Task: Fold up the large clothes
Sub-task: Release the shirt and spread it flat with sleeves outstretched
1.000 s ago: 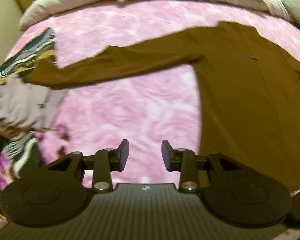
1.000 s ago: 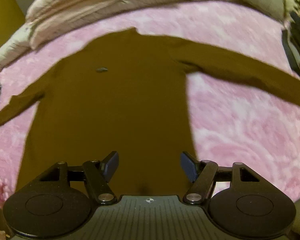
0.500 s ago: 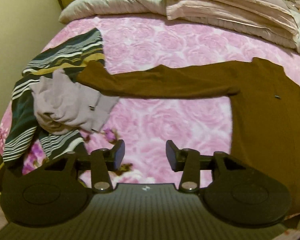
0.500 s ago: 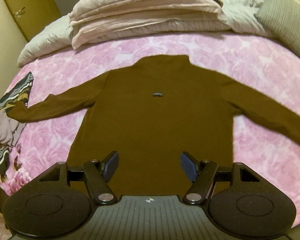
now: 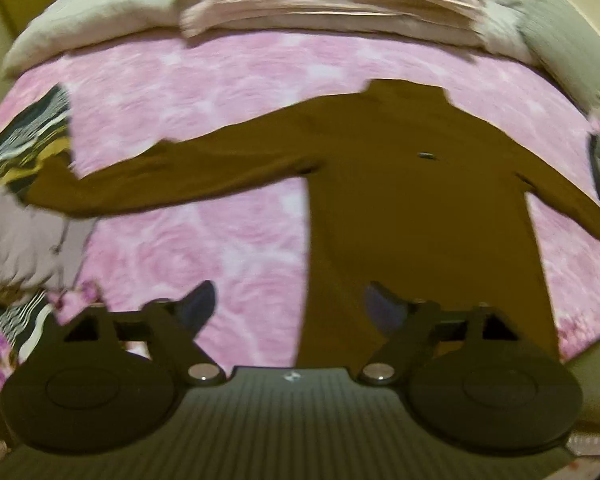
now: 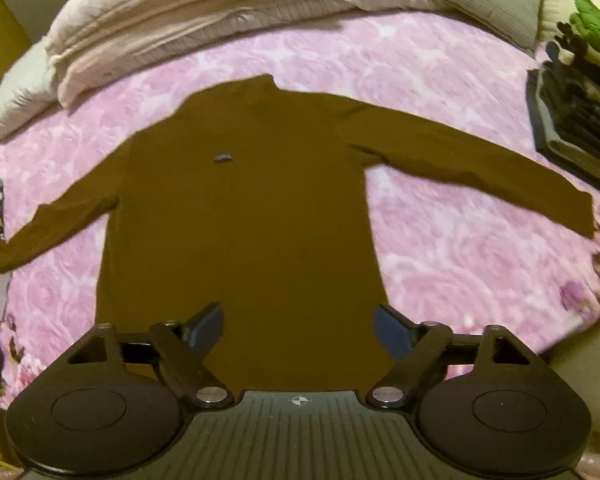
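Now the brown sweater point(image 6: 244, 208) lies flat on the pink bedspread point(image 6: 440, 248), both sleeves spread out. Above its near hem, the left gripper point(image 5: 290, 304) and right gripper point(image 6: 298, 324) hang with jaws opening wide, nothing between them.

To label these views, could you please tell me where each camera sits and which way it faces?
Left wrist: on the left tool, looking down at the sweater, its left sleeve and the pile; jaws opening, empty.
Right wrist: on the right tool, centred over the sweater; jaws opening, empty.
Shared: sweater, pink bed, pillows.
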